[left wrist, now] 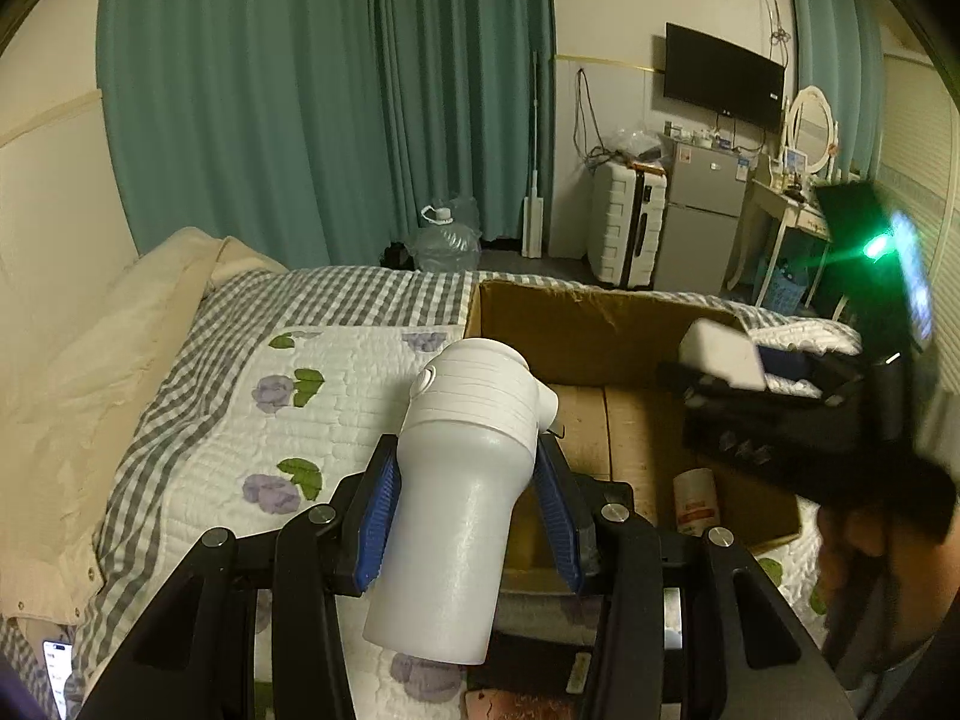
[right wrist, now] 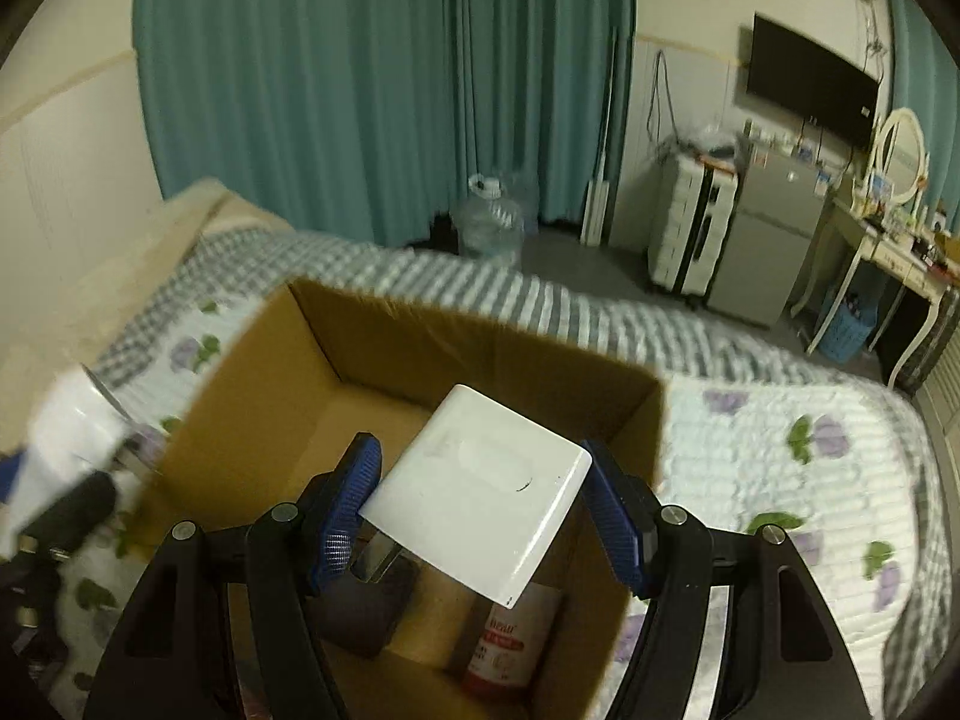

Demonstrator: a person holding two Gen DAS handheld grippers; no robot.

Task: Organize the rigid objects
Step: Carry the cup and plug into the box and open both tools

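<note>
My left gripper is shut on a white bottle with a ribbed cap and holds it above the bed, just left of an open cardboard box. My right gripper is shut on a flat white square box and holds it over the cardboard box. The right gripper also shows in the left wrist view, blurred, over the box's right side. A red-labelled white bottle and a dark object lie inside the box.
The box stands on a quilted bed with a checked border. A beige pillow lies at the left. A phone lies at the bed's near-left. A water jug, a suitcase and a fridge stand beyond the bed.
</note>
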